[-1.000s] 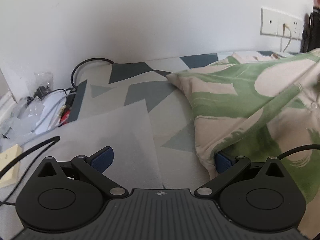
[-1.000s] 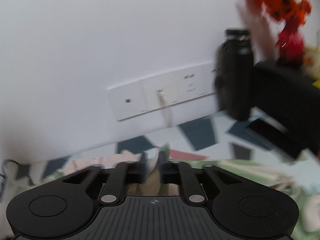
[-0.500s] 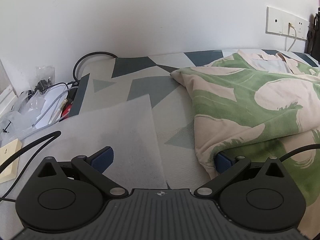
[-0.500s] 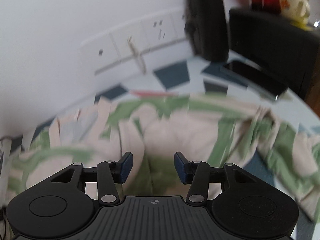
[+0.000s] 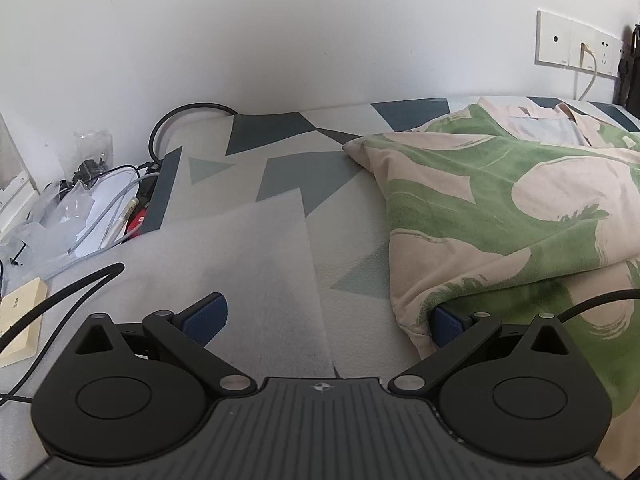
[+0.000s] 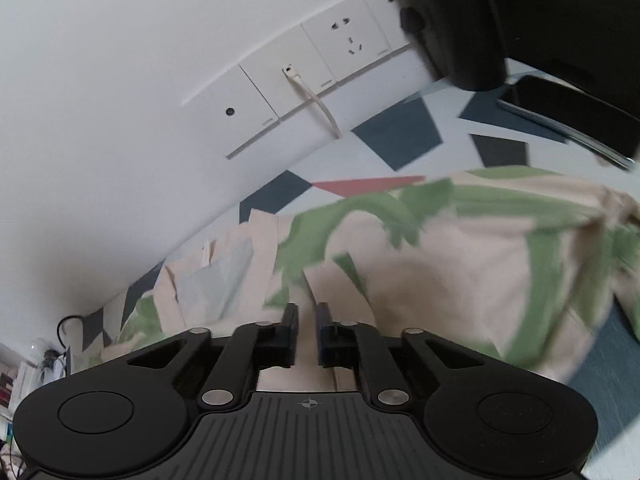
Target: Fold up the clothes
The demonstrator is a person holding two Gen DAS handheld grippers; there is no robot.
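A beige shirt with a green leaf print point(image 5: 500, 208) lies spread on the patterned tablecloth point(image 5: 280, 168), filling the right half of the left wrist view. My left gripper point(image 5: 326, 320) is wide open at the shirt's near left corner. Its right pad point(image 5: 448, 322) is tucked under the hem, and its left pad point(image 5: 204, 316) rests over bare cloth. In the right wrist view the same shirt point(image 6: 460, 272) is bunched near the wall. My right gripper point(image 6: 307, 320) is shut on a fold of it, with beige fabric in the narrow slit between the pads.
Wall sockets point(image 6: 304, 80) with a white cable plugged in sit just behind the shirt. A black bottle point(image 6: 452, 20) and a dark flat device point(image 6: 560, 112) stand at the right. Cables and plastic bags point(image 5: 80, 208) pile up at the table's left edge. A black cord point(image 5: 68, 300) crosses there.
The shirt has dropped from a raised drape to lying flat. My right gripper opened half a second ago and has since shut on a fold near the wall. The left gripper has stayed put.
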